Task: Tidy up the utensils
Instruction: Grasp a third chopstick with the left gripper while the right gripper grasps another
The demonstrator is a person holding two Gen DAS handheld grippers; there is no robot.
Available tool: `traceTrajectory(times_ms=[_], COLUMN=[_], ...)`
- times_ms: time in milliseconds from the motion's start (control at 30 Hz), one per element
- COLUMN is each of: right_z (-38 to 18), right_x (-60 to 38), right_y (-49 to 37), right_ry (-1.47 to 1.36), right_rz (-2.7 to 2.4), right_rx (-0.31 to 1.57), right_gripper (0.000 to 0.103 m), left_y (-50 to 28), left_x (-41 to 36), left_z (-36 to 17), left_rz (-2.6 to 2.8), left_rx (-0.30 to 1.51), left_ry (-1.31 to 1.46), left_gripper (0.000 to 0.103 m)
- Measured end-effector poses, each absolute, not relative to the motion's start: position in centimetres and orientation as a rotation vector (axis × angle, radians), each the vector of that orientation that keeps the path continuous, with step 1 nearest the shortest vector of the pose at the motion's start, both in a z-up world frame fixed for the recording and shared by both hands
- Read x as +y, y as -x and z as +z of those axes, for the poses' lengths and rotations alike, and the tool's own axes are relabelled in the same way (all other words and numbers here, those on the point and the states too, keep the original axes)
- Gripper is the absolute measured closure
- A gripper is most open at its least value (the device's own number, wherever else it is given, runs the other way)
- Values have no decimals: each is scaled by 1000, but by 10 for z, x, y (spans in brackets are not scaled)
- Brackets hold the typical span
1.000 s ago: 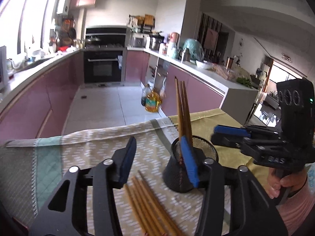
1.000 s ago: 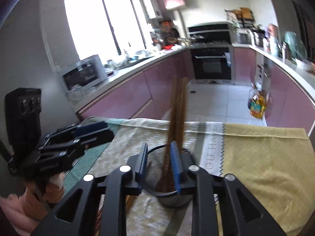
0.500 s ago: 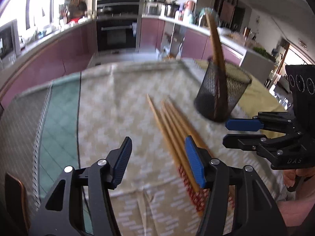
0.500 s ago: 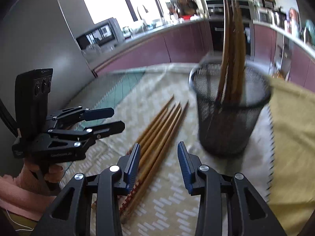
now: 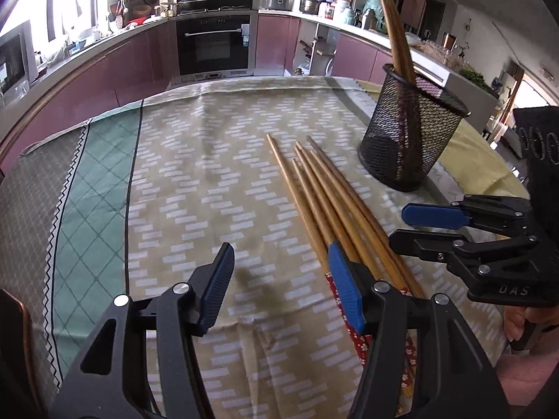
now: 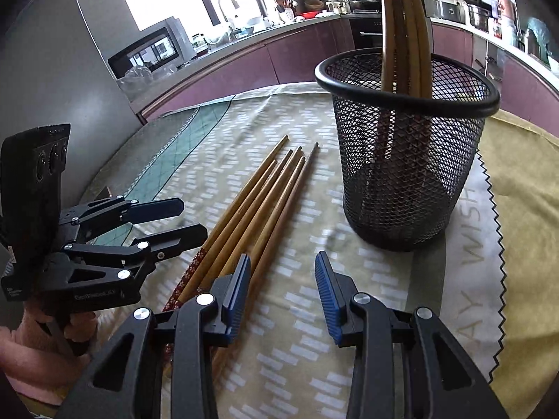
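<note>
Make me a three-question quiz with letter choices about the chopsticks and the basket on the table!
1. Where is the black wire-mesh basket standing?
A. on the patterned tablecloth
B. on the floor
C. on the counter

2. What colour are the pads on the right hand-held gripper?
A. red
B. blue
C. white

3. How are the loose brown wooden chopsticks placed?
A. lying flat beside the basket
B. standing in a glass
C. held between pads

Answers: 1 A, its base rests on the cloth. 2 B, both pads show blue. 3 A, they lie in a bundle on the cloth left of the basket, and the left hand-held gripper is empty too.
</note>
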State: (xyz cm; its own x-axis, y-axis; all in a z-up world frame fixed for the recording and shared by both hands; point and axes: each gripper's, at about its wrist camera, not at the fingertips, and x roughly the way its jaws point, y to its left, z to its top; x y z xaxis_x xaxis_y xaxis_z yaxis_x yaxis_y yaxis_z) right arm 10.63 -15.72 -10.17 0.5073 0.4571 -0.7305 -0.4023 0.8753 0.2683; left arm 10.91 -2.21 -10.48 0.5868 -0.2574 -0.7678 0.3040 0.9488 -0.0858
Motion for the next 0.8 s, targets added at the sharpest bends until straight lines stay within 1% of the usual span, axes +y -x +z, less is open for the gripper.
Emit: traceTrajectory(times_ms=[367, 433, 667, 800], right_z=[-100, -100, -100, -100], right_x=[-138, -137, -131, -127], right_y=[-108, -108, -113, -116], right_ry=[0, 10, 32, 28], right_rz=[480, 472, 460, 455], right_rx=[898, 900, 902, 903], right_gripper=[70, 73, 73, 74], left_y=[-117, -118, -123, -128], left_x=[-26, -26, -34, -38], left_z=[-105, -105, -105, -109], left_rz=[-307, -310, -328, -331], left_rx=[890, 892, 885, 901], left_ry=[-85, -83, -105, -111], left_gripper=[48, 49, 49, 53])
